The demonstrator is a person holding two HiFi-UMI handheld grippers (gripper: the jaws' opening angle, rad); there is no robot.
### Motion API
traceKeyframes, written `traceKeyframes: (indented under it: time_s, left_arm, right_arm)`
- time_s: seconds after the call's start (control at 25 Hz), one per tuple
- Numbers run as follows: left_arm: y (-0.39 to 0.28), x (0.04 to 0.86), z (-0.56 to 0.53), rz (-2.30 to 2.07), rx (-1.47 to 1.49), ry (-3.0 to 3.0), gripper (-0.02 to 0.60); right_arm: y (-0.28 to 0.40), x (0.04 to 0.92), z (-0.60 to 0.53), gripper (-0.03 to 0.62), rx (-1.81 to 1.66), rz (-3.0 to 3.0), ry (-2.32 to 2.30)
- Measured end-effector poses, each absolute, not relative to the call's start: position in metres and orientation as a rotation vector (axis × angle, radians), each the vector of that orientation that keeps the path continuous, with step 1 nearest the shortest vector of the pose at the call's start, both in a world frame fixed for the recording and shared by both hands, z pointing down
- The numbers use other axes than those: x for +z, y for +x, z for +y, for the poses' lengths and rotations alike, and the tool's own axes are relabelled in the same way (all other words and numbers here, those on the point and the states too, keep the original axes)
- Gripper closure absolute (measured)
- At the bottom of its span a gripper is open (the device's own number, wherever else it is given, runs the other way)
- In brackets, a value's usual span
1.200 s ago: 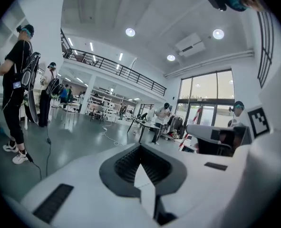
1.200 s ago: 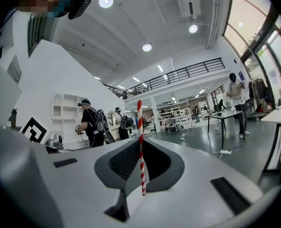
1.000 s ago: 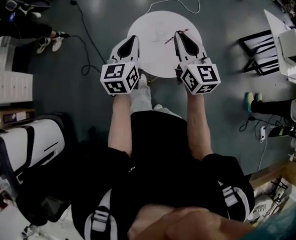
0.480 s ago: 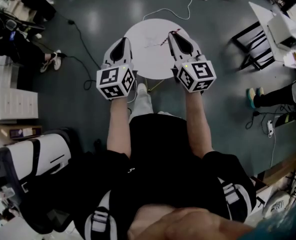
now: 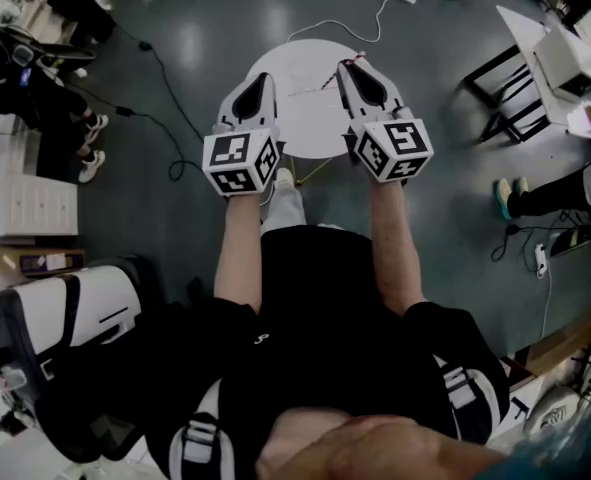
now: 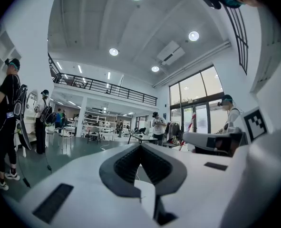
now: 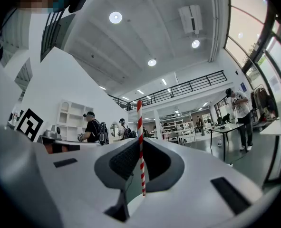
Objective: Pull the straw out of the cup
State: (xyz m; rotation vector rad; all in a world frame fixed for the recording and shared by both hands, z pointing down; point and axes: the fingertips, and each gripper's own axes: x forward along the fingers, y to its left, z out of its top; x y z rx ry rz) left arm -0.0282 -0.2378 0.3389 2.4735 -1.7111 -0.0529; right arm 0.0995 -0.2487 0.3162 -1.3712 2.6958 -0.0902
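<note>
Right gripper (image 7: 141, 145): jaws clenched on thin red-and-white striped straw (image 7: 140, 127), upright. Left gripper (image 6: 140, 147): jaws pressed together, empty. Below: round white table (image 5: 310, 118).

Your left gripper (image 5: 263, 78) slides slightly right, nearer your right gripper (image 5: 351, 65); both now reach a touch farther across the round worktop (image 5: 310, 133); the person at the left edge (image 5: 30, 93) shifts a foot.

We see a round white counter (image 5: 305, 118) standing on a dark grey floor (image 5: 175, 228). A faint small mark near its middle is too dim to name. A white cable (image 5: 377, 10) and a black cable (image 5: 165, 73) lie on the floor.
</note>
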Motion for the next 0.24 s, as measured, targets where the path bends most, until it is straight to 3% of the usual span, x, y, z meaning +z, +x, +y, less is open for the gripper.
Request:
traceKeyframes:
  time_s: [0.24]
  left_arm:
    - [-0.0317, 0.3417, -0.2387, -1.723, -0.044, 2.458, 0.577]
  right_arm:
    - [0.0933, 0.3183, -0.2534, 0.557, -0.100, 2.708, -1.349]
